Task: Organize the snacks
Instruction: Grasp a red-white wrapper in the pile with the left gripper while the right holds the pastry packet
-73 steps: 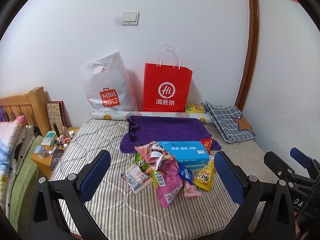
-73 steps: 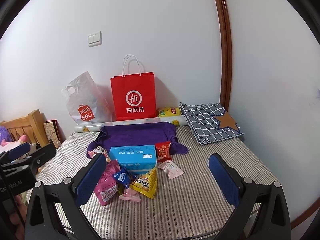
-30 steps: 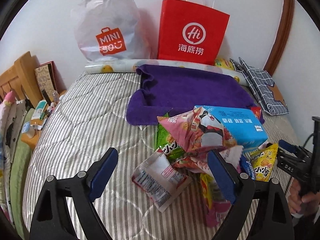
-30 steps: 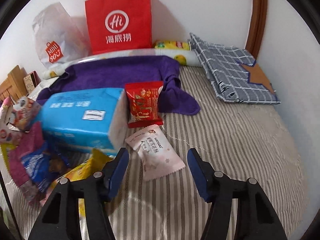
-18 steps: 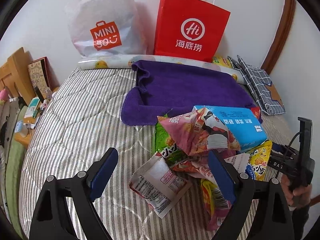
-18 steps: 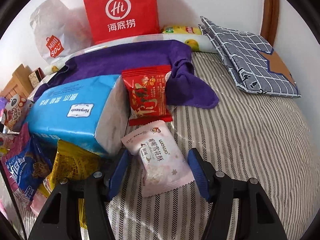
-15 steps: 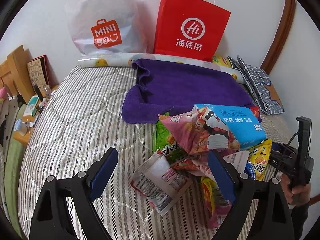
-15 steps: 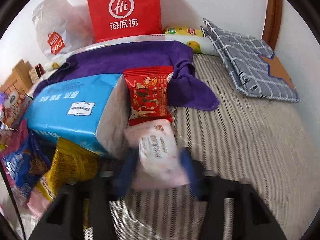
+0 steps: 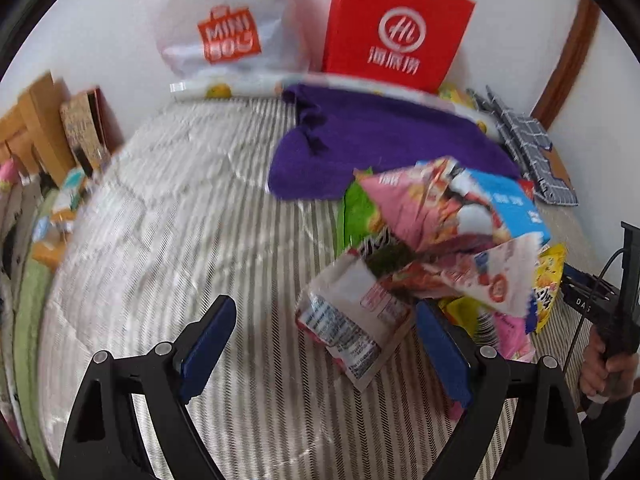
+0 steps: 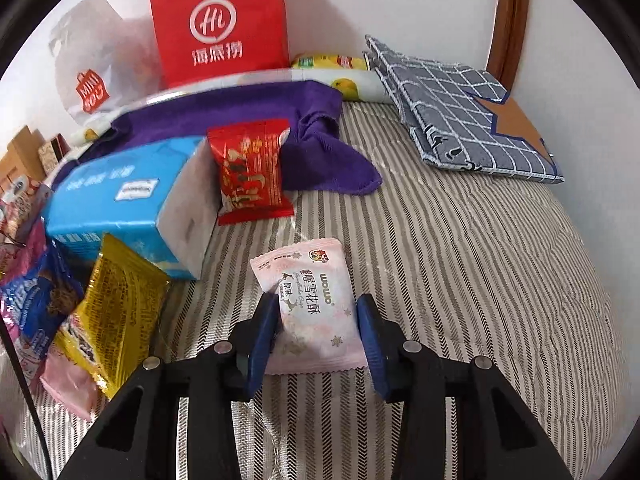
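Right gripper (image 10: 316, 320): clamped on pink packet (image 10: 316, 304), between both fingers
Packet: just off the striped bed (image 10: 460, 280), near red packet (image 10: 252, 176) and blue box (image 10: 120, 196)
Left gripper (image 9: 324, 344): spread wide, hovering beside snack pile (image 9: 420, 248)

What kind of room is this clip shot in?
Most likely a bedroom: the snacks lie on a striped quilted mattress, a wooden headboard stands at its left, and a cluttered bedside stand sits beside it.
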Demonstrator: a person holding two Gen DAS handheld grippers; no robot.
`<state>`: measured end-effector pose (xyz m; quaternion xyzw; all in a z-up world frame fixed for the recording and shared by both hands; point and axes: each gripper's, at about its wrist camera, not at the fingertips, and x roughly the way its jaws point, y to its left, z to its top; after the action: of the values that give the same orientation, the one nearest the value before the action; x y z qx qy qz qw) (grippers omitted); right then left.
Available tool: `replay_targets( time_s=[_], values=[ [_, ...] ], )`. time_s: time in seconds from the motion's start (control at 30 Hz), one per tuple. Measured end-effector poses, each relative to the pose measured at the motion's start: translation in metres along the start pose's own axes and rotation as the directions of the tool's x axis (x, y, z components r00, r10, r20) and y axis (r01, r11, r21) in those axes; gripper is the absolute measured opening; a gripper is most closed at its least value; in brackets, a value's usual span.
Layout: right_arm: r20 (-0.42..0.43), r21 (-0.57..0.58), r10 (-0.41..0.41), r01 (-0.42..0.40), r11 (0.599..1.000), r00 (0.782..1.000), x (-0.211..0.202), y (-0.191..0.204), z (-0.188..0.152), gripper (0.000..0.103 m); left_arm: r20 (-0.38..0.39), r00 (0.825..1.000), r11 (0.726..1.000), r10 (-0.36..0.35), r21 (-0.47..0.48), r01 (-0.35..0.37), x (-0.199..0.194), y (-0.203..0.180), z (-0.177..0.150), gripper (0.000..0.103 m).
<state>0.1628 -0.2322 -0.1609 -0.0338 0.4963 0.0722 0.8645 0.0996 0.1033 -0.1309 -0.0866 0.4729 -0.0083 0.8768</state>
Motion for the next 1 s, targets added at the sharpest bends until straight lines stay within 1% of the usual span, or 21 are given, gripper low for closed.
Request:
replay_targets(
  time_s=[0.03,0.13,0.2,0.23,0.3,0.43,0.57,0.67,0.77,0.87,1.0],
  values=[
    [0.0,0.0,-0.004,0.004,1.0,1.0,0.0,0.0,0.0,0.04,-0.022,1.0,1.0,-0.02,-0.019,0.019,0.008,0.002,-0.001,0.088],
    [-0.005,0.008,-0.012,0.012,1.0,1.0,0.002,0.0,0.002,0.042,-0.084,0.995,0.997,-0.058,-0.056,0.054,0.026,0.003,-0.005,0.076],
    [-0.005,0.004,-0.024,0.024,1.0,1.0,0.002,0.001,0.003,0.042,-0.053,0.997,0.998,-0.048,-0.046,0.046,0.027,-0.001,-0.006,0.077],
    [-0.005,0.0,-0.029,0.029,1.0,1.0,0.002,0.002,0.003,0.042,-0.052,0.997,0.998,-0.051,-0.033,0.049,0.028,-0.004,-0.006,0.077],
    [-0.005,0.001,-0.029,0.029,1.0,1.0,0.002,0.002,0.003,0.042,-0.045,0.996,0.997,-0.075,-0.028,0.074,0.031,-0.007,-0.006,0.077],
    [-0.011,0.053,0.014,-0.013,0.999,1.0,0.005,-0.007,0.005,0.044,-0.02,0.998,0.998,-0.06,0.007,0.06,0.034,-0.009,-0.005,0.067],
    [-0.012,0.034,-0.023,0.023,0.999,1.0,0.006,-0.001,0.007,0.044,-0.011,0.997,0.997,-0.073,0.036,0.073,0.034,-0.009,-0.005,0.062],
    [-0.013,0.038,-0.023,0.024,0.999,1.0,0.006,-0.001,0.007,0.043,-0.011,0.996,0.995,-0.09,0.049,0.091,0.034,-0.008,-0.003,0.06],
    [-0.013,0.044,-0.018,0.018,0.999,1.0,0.006,-0.003,0.007,0.043,-0.01,0.994,0.993,-0.107,0.045,0.108,0.034,-0.005,-0.002,0.055],
    [-0.013,0.044,-0.019,0.019,0.999,1.0,0.006,-0.003,0.007,0.043,-0.011,0.99,0.99,-0.138,0.02,0.138,0.032,0.001,0.001,0.052],
    [-0.013,0.045,-0.017,0.018,0.999,1.0,0.006,-0.004,0.007,0.043,-0.005,0.988,0.988,-0.155,-0.009,0.155,0.027,0.006,-0.001,0.048]
  ],
)
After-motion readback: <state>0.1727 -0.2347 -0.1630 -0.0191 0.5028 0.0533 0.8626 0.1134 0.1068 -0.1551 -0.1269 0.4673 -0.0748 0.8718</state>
